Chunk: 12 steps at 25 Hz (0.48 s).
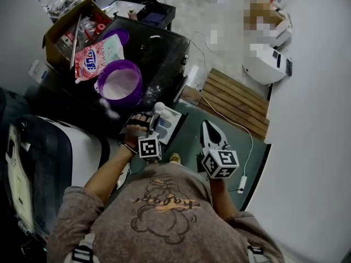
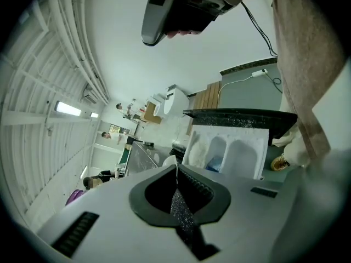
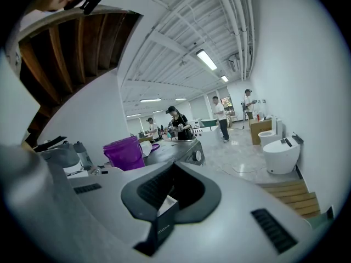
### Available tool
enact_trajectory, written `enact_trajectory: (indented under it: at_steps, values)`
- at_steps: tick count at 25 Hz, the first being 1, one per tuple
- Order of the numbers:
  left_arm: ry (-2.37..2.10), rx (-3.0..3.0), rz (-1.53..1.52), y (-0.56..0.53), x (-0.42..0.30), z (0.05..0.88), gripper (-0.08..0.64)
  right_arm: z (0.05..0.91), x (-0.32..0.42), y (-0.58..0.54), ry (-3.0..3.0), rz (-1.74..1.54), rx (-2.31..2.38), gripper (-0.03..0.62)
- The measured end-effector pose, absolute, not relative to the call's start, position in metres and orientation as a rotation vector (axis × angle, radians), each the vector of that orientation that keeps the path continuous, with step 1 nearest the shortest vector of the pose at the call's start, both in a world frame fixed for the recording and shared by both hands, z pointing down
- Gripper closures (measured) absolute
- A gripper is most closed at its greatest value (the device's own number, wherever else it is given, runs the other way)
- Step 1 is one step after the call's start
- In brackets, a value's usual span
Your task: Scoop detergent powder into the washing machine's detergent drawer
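The left gripper (image 1: 155, 119) is clamped on the thin handle of a small white plastic scoop (image 1: 159, 108), whose round bowl stands just past the jaw tips. In the left gripper view the jaws (image 2: 176, 169) are pressed together with only a white sliver of the handle between them. The white plastic detergent drawer (image 1: 171, 124) is pulled out of the black-topped washing machine (image 1: 159, 53) and sits right beside the scoop – just right of the gripper's tips in the head view, just beyond them in the left gripper view (image 2: 236, 152), its compartments open to the camera.

The right gripper (image 1: 207, 126) hangs further right, apart from the drawer, over the green floor; its jaws (image 3: 174, 166) meet with nothing between them.

On the machine's top, left of and beyond the drawer, stands a round purple plastic tub (image 1: 137, 75) filled with white powder, with spilled grains around it. Beyond the tub lie a pink-and-white detergent bag (image 1: 96, 59) and a purple lid (image 1: 118, 35), beside an open cardboard box (image 1: 57, 34)
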<state>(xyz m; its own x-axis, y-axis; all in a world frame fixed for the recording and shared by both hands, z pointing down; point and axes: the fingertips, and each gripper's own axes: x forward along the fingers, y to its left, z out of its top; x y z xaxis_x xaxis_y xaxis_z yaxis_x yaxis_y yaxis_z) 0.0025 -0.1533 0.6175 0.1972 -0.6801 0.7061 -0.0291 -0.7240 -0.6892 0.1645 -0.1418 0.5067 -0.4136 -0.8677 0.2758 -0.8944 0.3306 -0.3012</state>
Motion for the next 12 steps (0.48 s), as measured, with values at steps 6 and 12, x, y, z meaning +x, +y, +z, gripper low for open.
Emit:
enact_trajectory:
  at_steps: [6,12]
  values:
    - [0.845,-2.08,-1.439,-0.165,0.0,0.607,0.537,0.506,0.164,-0.142,-2.509,0.632,1.664,0.591]
    - [1.049,-2.308,-1.333,-0.168,-0.009,0.595,0.537,0.504,0.164,-0.142,-2.512,0.623,1.656,0.591]
